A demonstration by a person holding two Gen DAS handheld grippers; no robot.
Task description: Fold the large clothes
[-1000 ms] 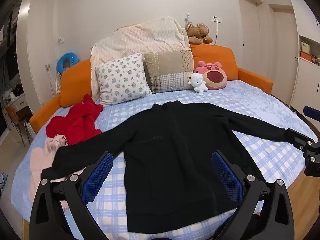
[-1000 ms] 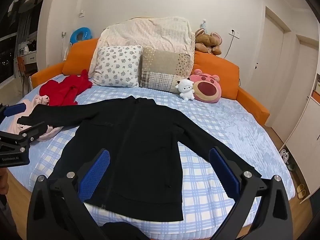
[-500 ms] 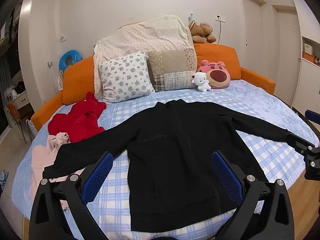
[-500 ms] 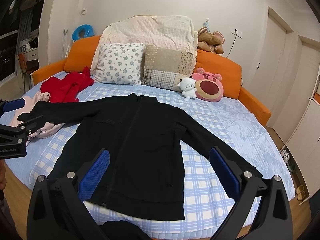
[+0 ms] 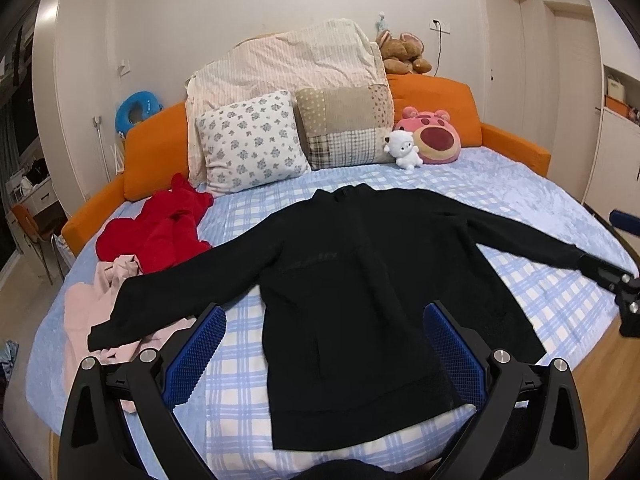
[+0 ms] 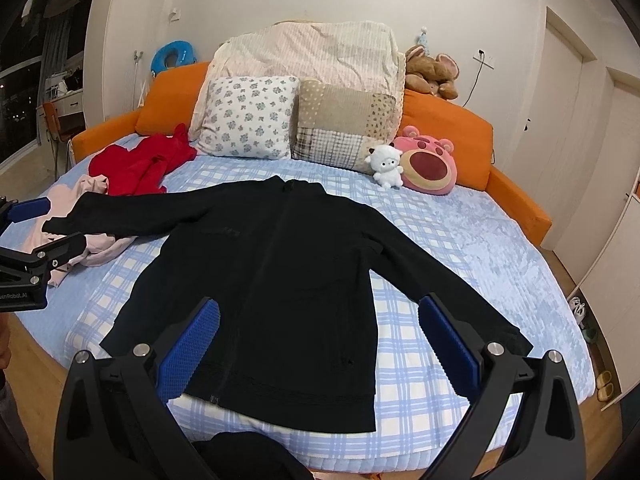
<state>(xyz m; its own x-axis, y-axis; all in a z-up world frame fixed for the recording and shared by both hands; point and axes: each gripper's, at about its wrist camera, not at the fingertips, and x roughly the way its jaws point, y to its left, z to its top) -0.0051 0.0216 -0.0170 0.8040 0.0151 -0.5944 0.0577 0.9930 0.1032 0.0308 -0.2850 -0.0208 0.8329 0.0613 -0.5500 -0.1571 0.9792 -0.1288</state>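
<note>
A black zip jacket [image 5: 360,288] lies flat, front up, on the blue checked bed [image 5: 520,200], sleeves spread to both sides; it also shows in the right wrist view [image 6: 280,272]. My left gripper [image 5: 324,352] is open and empty, above the jacket's hem near the bed's front edge. My right gripper [image 6: 318,348] is open and empty, also above the hem. Each gripper shows at the edge of the other's view: the right one [image 5: 612,280] by the right cuff, the left one [image 6: 28,240] by the left cuff.
A red garment [image 5: 160,232] and a pink garment [image 5: 88,308] lie at the bed's left. Pillows [image 5: 252,140], a folded quilt [image 5: 288,60] and plush toys [image 5: 428,140] line the orange headboard [image 5: 152,148]. Doors and cabinets stand right.
Both grippers have drawn slightly back and up from the bed, so the jacket sits a bit farther off. The jacket has not moved. Both grippers stay open.
</note>
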